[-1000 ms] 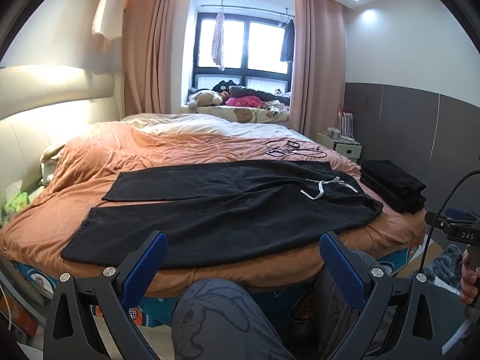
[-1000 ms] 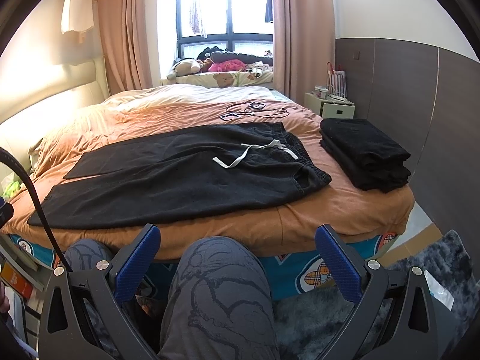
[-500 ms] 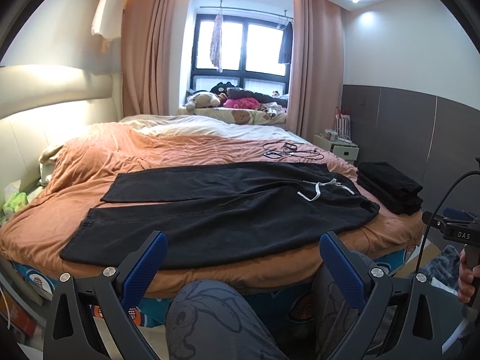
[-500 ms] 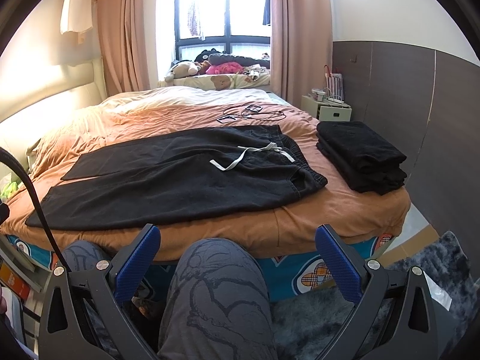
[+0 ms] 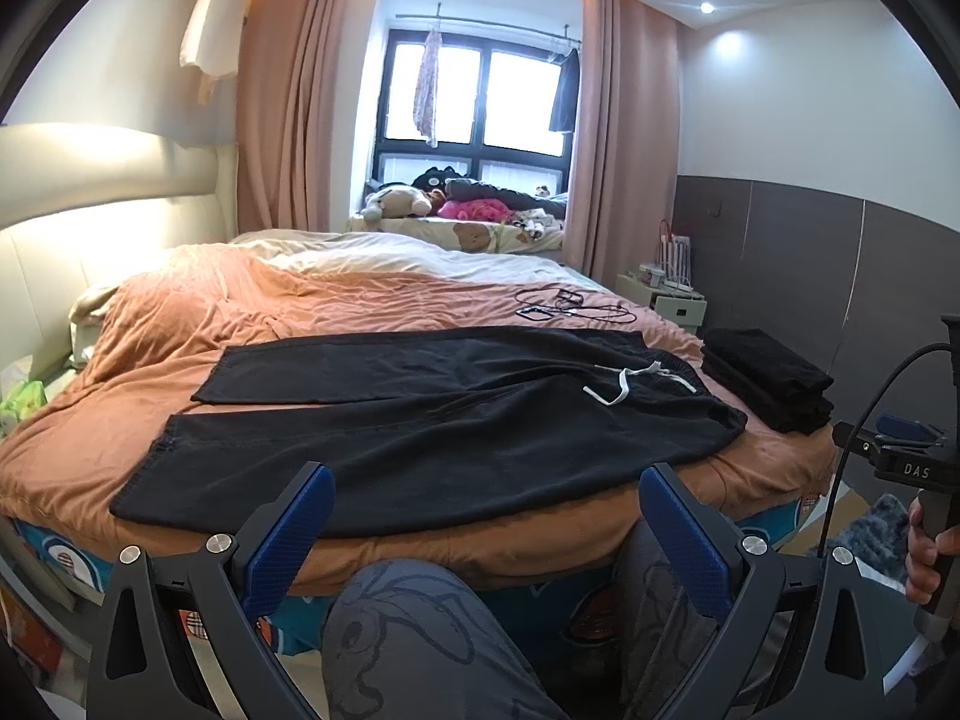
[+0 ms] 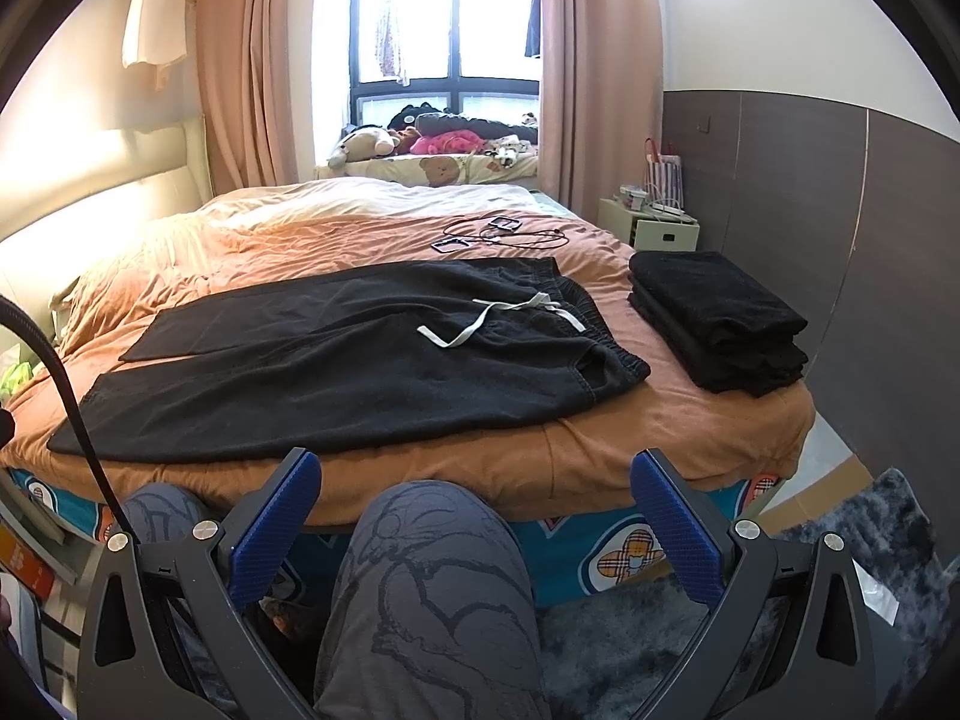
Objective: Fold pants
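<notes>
Bedroom, wide bed with a rumpled orange duvet [image 5: 372,306], pale padded headboard on the left, window with pink curtains at the back. One pair of black drawstring pants [image 6: 336,360] lies flat across the near half of the bed, hems to the left, elastic waistband to the right, the two legs apart in a narrow V. One white drawstring [image 6: 498,321] sits loose on the waist. To the right, near the waistband but not touching, one stack of folded black garments [image 6: 720,318]; layer count unclear. Further back, one tangle of black cables [image 6: 504,234] with small devices.

Left gripper [image 5: 486,531] spread wide, holding nothing, below the near bed edge above the person's knee. Right gripper [image 6: 474,516] likewise spread and empty. Neither touches cloth.

Judgement: fold not begun; first step is lengthwise, far leg over near leg. Do it well by taking the far hem with the left gripper and the far waistband corner with the right, lifting together, tucking the drawstring inside, matching edges. Pinch one layer of pants only, not the duvet.

Count: two grippers, one pants, one stack.
</notes>
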{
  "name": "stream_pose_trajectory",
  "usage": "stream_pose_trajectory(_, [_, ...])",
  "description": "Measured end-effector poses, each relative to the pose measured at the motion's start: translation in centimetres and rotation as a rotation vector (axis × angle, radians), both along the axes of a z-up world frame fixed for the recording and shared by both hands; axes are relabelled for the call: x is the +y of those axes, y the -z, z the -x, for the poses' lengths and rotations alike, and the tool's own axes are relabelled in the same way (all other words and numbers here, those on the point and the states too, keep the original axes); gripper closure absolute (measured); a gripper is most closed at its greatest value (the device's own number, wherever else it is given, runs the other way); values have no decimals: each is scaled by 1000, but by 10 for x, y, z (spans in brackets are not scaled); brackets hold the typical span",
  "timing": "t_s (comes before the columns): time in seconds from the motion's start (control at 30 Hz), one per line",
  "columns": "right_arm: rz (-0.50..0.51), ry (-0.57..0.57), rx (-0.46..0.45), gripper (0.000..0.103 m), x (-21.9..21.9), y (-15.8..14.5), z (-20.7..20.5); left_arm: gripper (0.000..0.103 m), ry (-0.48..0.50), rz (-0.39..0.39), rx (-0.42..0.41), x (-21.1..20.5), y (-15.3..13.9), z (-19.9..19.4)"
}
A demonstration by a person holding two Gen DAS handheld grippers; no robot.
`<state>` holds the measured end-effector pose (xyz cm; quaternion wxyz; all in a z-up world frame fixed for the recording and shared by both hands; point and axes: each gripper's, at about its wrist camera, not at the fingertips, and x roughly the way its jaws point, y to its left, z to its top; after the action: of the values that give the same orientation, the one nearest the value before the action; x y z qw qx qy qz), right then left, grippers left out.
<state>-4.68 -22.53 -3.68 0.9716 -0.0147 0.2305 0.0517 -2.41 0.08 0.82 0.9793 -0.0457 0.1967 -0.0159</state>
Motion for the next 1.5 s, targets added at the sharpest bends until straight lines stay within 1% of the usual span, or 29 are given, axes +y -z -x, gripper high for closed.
stream_pose_trajectory(0.33, [11, 2, -8, 0, 1, -1, 0, 0, 8, -2, -7, 0, 0, 3])
stream_pose_trajectory(0.83, [3, -1, -11, 0, 1, 0, 0, 1, -26, 15, 2, 14, 3, 4])
stream_pose_trajectory(1.13, [-10, -13, 8, 0, -2, -4, -19, 0, -78, 36, 18, 36, 7, -6])
stream_pose_trajectory(1.5, [-40, -16, 47, 0, -10, -1, -63, 0, -184, 82, 68, 83, 22, -28])
